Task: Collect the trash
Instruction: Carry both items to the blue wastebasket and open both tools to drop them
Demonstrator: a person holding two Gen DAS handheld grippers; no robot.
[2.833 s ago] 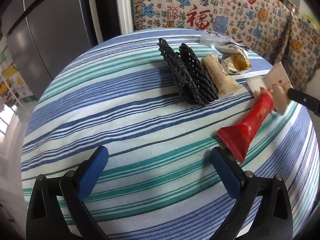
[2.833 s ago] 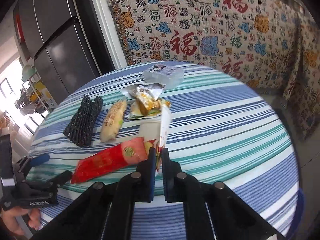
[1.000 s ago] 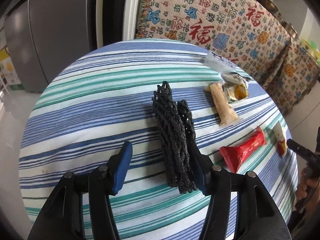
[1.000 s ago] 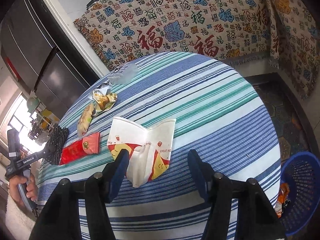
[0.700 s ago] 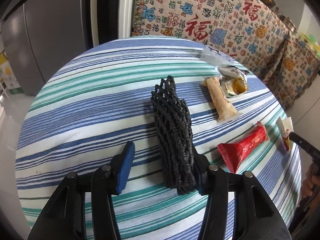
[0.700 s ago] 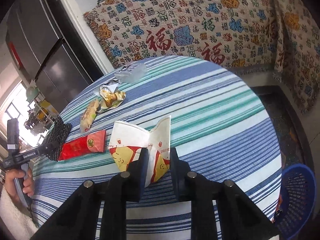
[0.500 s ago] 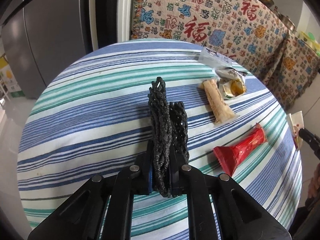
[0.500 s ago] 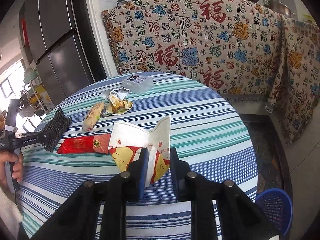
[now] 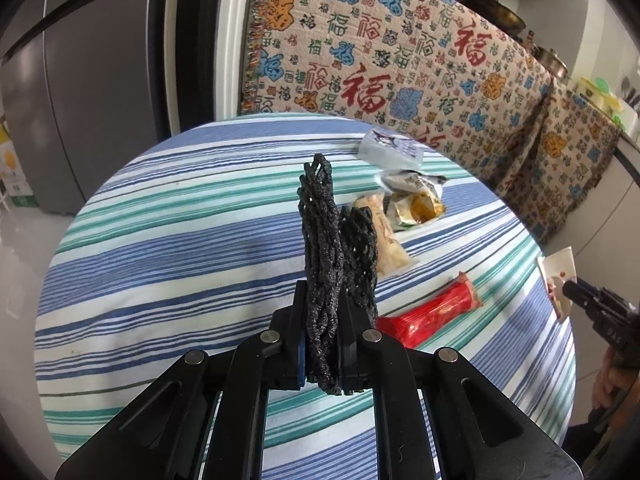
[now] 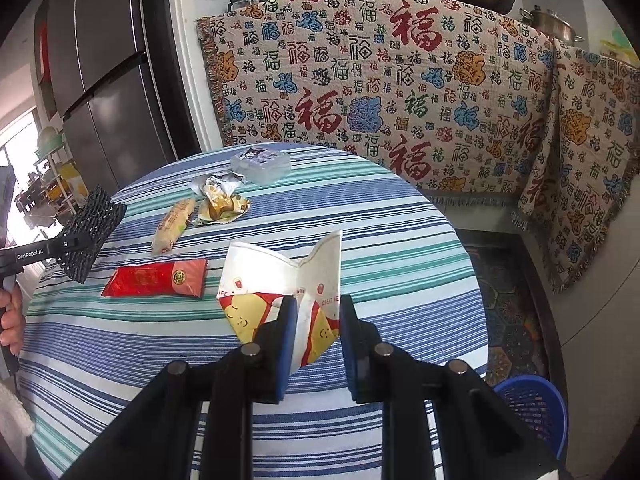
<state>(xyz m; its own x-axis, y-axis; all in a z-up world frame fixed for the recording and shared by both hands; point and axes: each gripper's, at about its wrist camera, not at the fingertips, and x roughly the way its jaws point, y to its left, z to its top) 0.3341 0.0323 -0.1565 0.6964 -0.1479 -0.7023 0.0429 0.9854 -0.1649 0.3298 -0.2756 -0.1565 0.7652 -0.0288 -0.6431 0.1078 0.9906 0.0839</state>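
The left gripper (image 9: 322, 320) pinches the black foam net (image 9: 320, 264), lifted off the striped table (image 9: 180, 260) – bare cloth lies to its left. The right gripper (image 10: 318, 328) clamps the crushed paper cup (image 10: 280, 276) near the table's front edge; the blue basket (image 10: 536, 404) sits low to its right – the red wrapper (image 10: 156, 278) lies left

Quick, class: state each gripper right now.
Left gripper: shut on the black foam net.
Right gripper: shut on the flattened paper cup.
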